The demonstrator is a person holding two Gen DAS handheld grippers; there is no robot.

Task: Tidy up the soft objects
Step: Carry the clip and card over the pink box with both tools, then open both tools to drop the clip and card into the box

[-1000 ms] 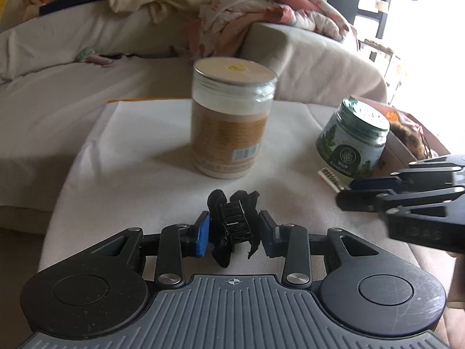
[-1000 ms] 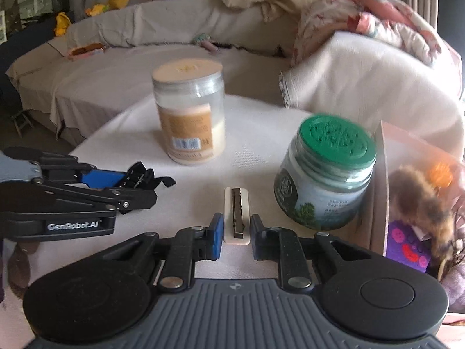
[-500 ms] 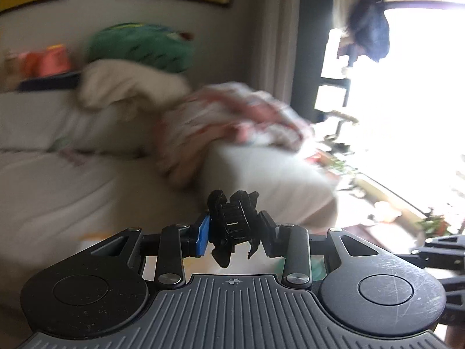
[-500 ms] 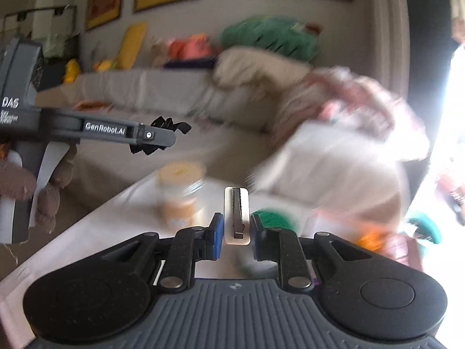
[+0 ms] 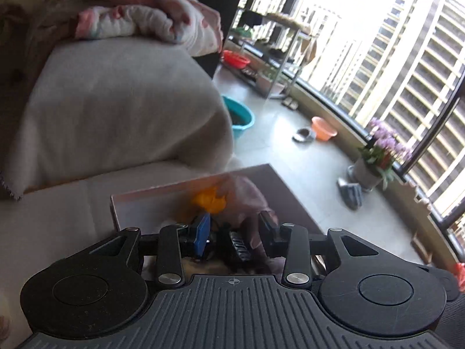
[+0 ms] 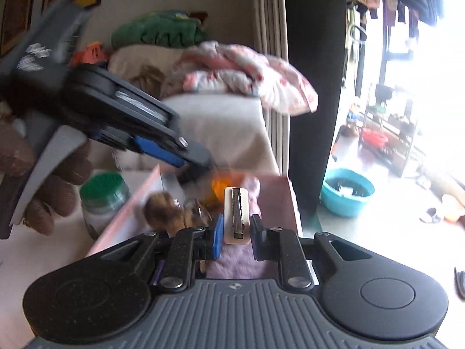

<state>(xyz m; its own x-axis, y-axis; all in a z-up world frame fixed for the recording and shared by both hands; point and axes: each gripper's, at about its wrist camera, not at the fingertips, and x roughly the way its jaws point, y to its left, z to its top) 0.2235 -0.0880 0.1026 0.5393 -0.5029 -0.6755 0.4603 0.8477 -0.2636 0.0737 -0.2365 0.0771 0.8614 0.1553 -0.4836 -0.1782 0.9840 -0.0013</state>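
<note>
A black claw hair clip [image 5: 235, 242] sits tilted between the fingers of my left gripper [image 5: 234, 229], which is shut on it above the open pink box [image 5: 136, 203]. Inside the box lie an orange piece [image 5: 209, 200] and a mauve soft item [image 5: 247, 195]. My right gripper [image 6: 236, 229] is shut on a cream flat hair clip [image 6: 236, 215] that stands upright between its pads, over the same pink box [image 6: 130, 203]. In the right wrist view the left gripper [image 6: 200, 165] reaches in from the left, held by a brown-gloved hand [image 6: 58, 180]. A brown furry item [image 6: 162, 209] lies in the box.
A green-lidded jar [image 6: 101, 186] stands left of the box on the white-covered table [image 5: 58, 212]. Behind is a sofa arm [image 5: 116, 101] with a floral blanket [image 5: 130, 14]. On the floor to the right are a teal basin [image 5: 239, 115], an orange bowl [image 5: 324, 123] and a flower pot [image 5: 375, 163].
Both grippers swung right, away from the two jars on the table, and now hang over the pink box. Each keeps its hair clip.
</note>
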